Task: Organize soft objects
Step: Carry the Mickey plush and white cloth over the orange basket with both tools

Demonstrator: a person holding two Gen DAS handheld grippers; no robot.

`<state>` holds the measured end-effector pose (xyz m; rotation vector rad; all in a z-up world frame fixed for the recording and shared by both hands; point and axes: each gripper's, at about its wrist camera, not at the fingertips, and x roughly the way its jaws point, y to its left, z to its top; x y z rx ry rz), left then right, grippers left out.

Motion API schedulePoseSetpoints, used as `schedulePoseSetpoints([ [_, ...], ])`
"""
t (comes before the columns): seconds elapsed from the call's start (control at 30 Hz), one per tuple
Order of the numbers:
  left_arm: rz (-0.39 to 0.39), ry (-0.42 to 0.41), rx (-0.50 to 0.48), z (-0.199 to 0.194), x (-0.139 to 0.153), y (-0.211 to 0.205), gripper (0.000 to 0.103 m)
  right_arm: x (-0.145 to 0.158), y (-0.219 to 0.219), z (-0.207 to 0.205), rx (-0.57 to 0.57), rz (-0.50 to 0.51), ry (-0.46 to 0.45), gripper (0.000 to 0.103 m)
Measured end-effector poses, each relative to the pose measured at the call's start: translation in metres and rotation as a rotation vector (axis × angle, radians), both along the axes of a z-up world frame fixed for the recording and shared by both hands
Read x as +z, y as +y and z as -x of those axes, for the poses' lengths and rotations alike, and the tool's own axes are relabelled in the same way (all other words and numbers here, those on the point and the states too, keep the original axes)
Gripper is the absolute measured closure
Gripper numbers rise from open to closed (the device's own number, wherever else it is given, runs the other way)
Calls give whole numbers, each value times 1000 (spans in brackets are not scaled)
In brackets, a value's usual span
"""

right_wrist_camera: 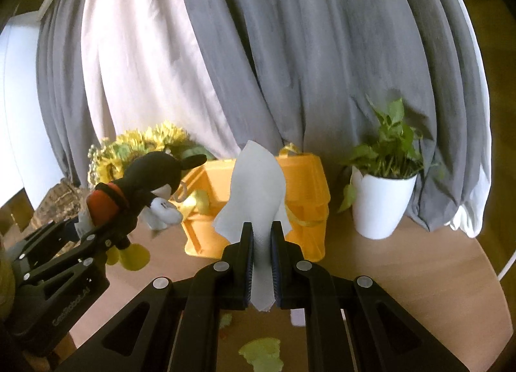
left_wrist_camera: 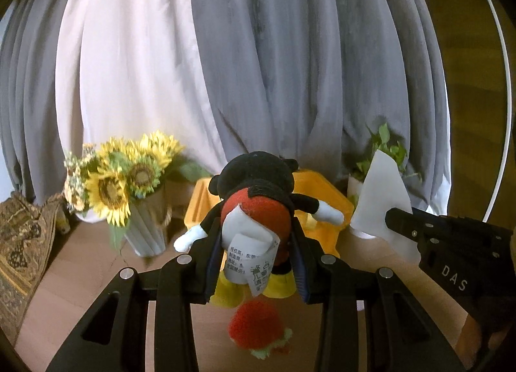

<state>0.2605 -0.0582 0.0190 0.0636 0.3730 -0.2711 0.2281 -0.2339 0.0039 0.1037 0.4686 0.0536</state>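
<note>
The left gripper (left_wrist_camera: 254, 262) is pinching a plush mouse toy (left_wrist_camera: 258, 197) around its red middle, its fingers spread only as wide as the soft body, and a white printed label (left_wrist_camera: 250, 262) is hanging down between the pads. The toy is being held clear of the wooden counter (left_wrist_camera: 80, 275), black head pointing away, white-gloved hands sticking out to both sides and yellow shoes dangling below. Beneath it, a small red knitted toy (left_wrist_camera: 254, 328) is lying on the counter. The right gripper (right_wrist_camera: 262, 262) is pressing tightly together on a sheet of white tissue (right_wrist_camera: 254, 188), which is standing up in a crumpled point above the fingers, with a short tail poking out below. Both grippers are pointing slightly downward toward a yellow basket (right_wrist_camera: 306, 185) at the back of the counter, sitting between a vase of sunflowers (left_wrist_camera: 129, 178) on the left and a potted green plant (right_wrist_camera: 380, 197) on the right, in front of grey and white curtains (right_wrist_camera: 290, 49).
</note>
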Motion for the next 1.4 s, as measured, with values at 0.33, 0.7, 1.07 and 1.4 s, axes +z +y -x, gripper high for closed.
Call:
schedulePoseSetpoints([
  [0.33,2,-56,-1,-19,13,4,66,16,5,-16,-12,3,-52,92],
  [0.7,-3,-119,-6,-49,25,5,66,30,1,-47,-26,1,-103,92],
  [1.07,1,-125,-8,-89,26,1,66,36,-1,-89,-25,8,-125,92],
  [1.4,-8,-90,-24,-129,11,-9,66,24,-8,-132,-36,-8,-92,92],
])
